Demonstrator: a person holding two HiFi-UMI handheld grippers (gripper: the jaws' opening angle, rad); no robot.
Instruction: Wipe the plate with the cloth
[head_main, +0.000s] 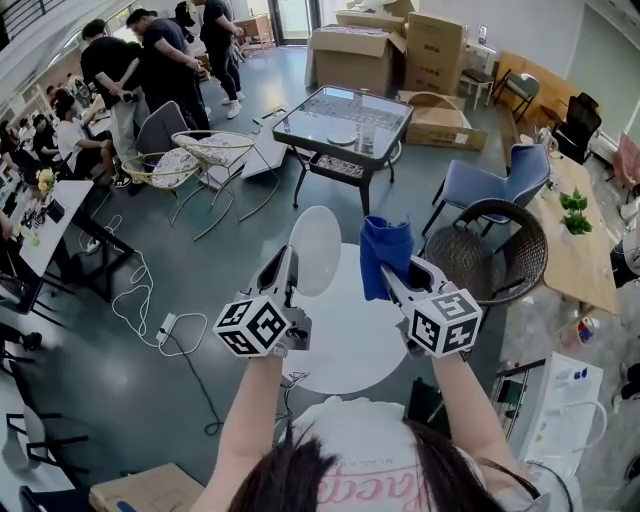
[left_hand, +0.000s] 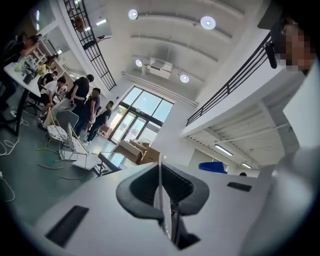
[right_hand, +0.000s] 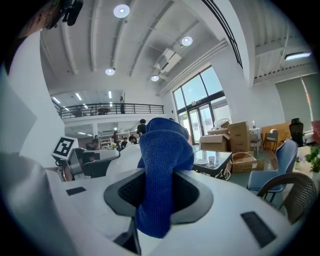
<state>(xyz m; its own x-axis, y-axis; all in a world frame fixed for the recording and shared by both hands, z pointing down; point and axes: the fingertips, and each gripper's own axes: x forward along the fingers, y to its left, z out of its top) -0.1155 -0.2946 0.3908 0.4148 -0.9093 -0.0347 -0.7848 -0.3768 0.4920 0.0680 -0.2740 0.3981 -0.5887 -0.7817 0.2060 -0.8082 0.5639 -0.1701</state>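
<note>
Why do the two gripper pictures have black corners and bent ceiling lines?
Left and right gripper views: wide-angle lenses darken the corners and bow straight lines. Right gripper view: the near cloth is sharp, its weave visible. Left gripper view: the plate shows edge-on, slightly soft. Head view: evenly lit, room edges curved.

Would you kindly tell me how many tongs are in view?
2. The left tongs, at the head view's left, grip the white plate by its edge; the right tongs, at its right, grip the blue cloth.
</note>
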